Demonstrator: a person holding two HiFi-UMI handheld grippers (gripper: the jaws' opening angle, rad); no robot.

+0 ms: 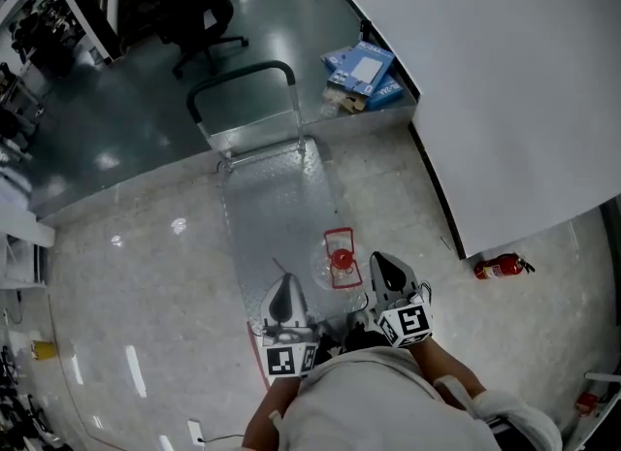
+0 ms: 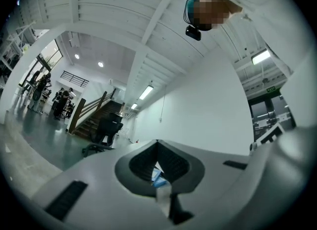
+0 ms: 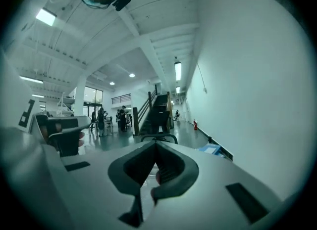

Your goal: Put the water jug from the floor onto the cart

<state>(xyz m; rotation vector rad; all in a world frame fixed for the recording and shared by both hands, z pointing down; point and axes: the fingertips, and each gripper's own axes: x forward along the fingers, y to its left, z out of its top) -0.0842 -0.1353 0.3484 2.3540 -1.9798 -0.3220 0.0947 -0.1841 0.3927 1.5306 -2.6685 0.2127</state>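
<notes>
Seen from above in the head view, the clear water jug (image 1: 340,260), with a red cap and red carry handle, stands upright on the metal deck of the cart (image 1: 277,202), near its near right edge. The cart's black push handle (image 1: 243,76) is at the far end. My left gripper (image 1: 283,289) and right gripper (image 1: 386,267) are raised close to my body, on either side of the jug and apart from it. In the left gripper view the left gripper (image 2: 157,144) is shut on nothing. The right gripper (image 3: 155,145) is likewise shut and empty, pointing roughly level down the hall.
Blue cartons (image 1: 361,69) lie by the white wall (image 1: 505,80) beyond the cart. A red fire extinguisher (image 1: 500,266) lies on the floor to the right. A black office chair (image 1: 199,13) stands at the back. Stairs (image 3: 157,110) and several people are far down the hall.
</notes>
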